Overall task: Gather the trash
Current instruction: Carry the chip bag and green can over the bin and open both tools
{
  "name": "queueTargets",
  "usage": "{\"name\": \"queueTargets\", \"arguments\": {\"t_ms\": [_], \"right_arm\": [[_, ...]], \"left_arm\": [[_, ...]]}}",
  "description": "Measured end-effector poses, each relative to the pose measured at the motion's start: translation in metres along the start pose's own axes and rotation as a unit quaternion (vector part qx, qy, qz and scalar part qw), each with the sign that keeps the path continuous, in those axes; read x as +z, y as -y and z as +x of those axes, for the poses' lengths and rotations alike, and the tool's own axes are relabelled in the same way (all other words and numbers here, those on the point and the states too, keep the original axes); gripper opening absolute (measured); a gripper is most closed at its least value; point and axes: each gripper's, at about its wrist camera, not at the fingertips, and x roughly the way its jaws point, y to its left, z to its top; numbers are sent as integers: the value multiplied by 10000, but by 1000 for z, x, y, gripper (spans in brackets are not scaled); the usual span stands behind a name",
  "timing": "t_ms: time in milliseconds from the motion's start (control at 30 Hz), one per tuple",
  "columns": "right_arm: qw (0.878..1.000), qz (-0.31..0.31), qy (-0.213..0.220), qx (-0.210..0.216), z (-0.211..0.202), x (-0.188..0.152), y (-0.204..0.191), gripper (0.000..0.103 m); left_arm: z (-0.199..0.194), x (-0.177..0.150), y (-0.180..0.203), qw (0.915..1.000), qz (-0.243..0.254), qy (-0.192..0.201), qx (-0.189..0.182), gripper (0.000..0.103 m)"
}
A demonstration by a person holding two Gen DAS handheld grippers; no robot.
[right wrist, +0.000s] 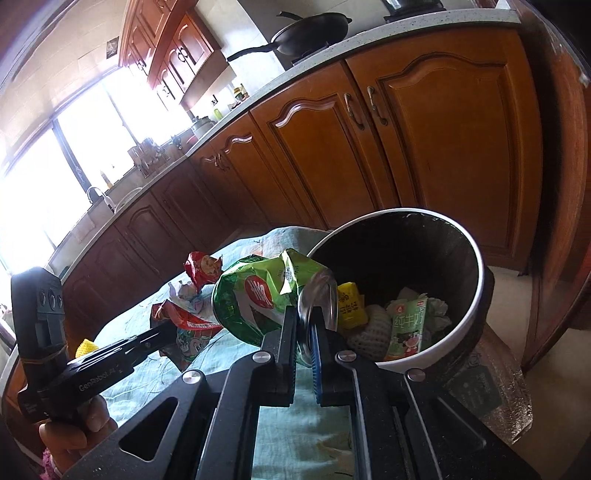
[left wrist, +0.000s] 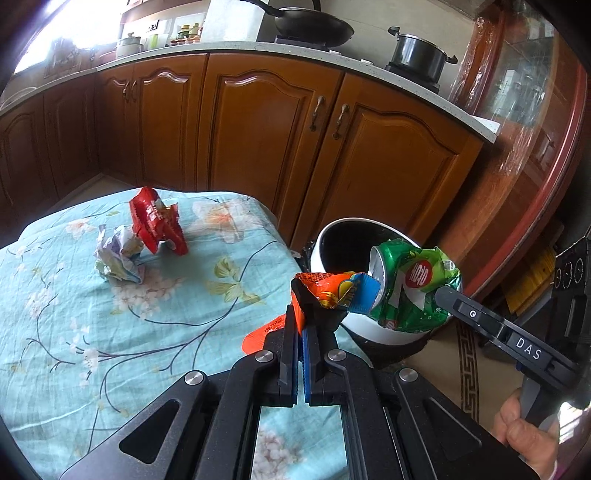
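My left gripper (left wrist: pixel 320 301) is shut on an orange snack wrapper (left wrist: pixel 334 291), held over the table's right edge beside the bin; it also shows in the right wrist view (right wrist: pixel 184 325). My right gripper (right wrist: pixel 304 321) is shut on a crushed green soda can (right wrist: pixel 258 295), held at the rim of the white bin (right wrist: pixel 476 295). The can (left wrist: pixel 413 284) also shows in the left wrist view over the bin (left wrist: pixel 373 332). A red wrapper (left wrist: pixel 157 225) and a crumpled paper ball (left wrist: pixel 120 258) lie on the floral tablecloth (left wrist: pixel 110 332).
The bin holds a green milk carton (right wrist: pixel 408 328), a yellow packet (right wrist: pixel 351 306) and white foam netting (right wrist: pixel 369 332). Wooden cabinets (left wrist: pixel 258 129) stand behind the table. A wok (left wrist: pixel 312 26) and a pot (left wrist: pixel 419 55) sit on the counter.
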Motion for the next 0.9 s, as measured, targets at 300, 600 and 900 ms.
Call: {"name": "queueTargets", "arguments": {"t_ms": [300, 600, 900], "right_arm": [[9995, 97, 88, -272, -6, 9, 30, 6], [9987, 110, 66, -496, -1, 21, 51, 7], [9973, 121, -32, -723, 11, 33, 69, 7]], "left_arm": [[26, 11, 27, 9997, 193, -94, -109, 0], [61, 28, 51, 9988, 410, -228, -127, 0], [99, 45, 67, 9973, 625, -379, -111, 0]]}}
